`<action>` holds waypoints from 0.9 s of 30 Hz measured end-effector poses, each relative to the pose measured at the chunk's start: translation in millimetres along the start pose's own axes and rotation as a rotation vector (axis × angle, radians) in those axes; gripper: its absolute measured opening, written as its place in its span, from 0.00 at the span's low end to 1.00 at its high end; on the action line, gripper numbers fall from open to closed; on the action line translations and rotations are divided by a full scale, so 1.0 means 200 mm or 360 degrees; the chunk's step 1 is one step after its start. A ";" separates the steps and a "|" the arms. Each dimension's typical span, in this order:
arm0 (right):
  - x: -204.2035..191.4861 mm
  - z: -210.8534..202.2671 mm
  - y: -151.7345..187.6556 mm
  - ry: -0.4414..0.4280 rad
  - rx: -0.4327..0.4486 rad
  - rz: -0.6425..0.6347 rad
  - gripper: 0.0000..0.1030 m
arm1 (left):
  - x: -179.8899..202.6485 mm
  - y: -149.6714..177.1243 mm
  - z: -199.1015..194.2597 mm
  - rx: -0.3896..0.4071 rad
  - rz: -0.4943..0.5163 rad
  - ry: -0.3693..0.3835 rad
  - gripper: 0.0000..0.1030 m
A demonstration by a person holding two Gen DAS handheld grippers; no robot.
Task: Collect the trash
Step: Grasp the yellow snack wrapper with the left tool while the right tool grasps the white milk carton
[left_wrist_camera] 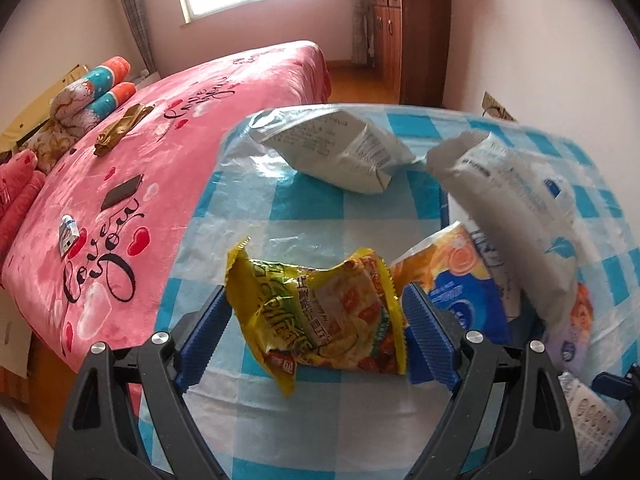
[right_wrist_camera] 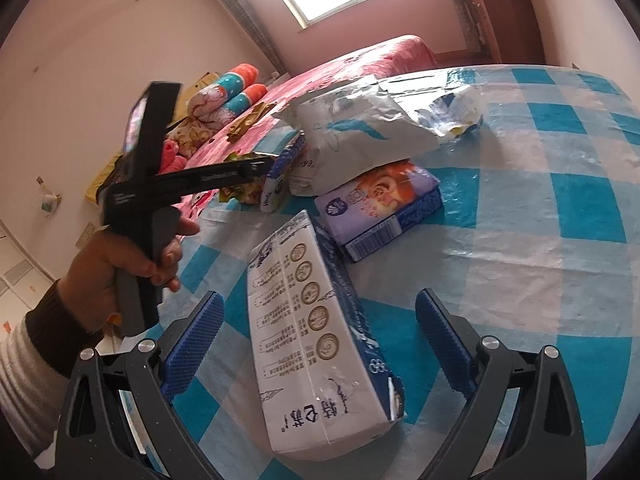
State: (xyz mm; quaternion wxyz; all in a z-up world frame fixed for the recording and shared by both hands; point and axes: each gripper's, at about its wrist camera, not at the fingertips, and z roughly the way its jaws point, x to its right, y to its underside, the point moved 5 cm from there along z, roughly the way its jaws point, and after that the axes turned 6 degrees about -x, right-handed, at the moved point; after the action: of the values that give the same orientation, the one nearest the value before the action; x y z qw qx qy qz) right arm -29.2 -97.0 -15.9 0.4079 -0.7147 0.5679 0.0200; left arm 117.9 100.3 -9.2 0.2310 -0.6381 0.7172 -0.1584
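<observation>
Each handheld tool is a matte black plastic gripper, the left gripper [left_wrist_camera: 316,336] and the right gripper [right_wrist_camera: 320,344] alike, with two angled arms cut through by triangular openings and pinned by round silver screw heads near the base of each finger. The fingers carry bright blue rubber pads [right_wrist_camera: 192,344] with a fine ribbed, dimpled texture. The person's left hand [right_wrist_camera: 120,276] comes out of a dark brown ribbed cuff [right_wrist_camera: 48,328] layered over a cream knitted sleeve [right_wrist_camera: 20,384], around a long black pistol-style handle with small pale lettering along its bar.
</observation>
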 end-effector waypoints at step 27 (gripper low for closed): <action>-0.06 0.07 0.00 0.0036 -0.0072 -0.0106 0.93 | -0.10 0.13 -0.09 0.0049 -0.0150 0.0000 0.51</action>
State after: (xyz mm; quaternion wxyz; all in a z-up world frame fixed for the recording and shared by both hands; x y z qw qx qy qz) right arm -27.0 -77.7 -19.2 0.3855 -0.7423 0.5479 0.0112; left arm 88.6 123.2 -4.6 0.2332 -0.6676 0.6838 -0.1801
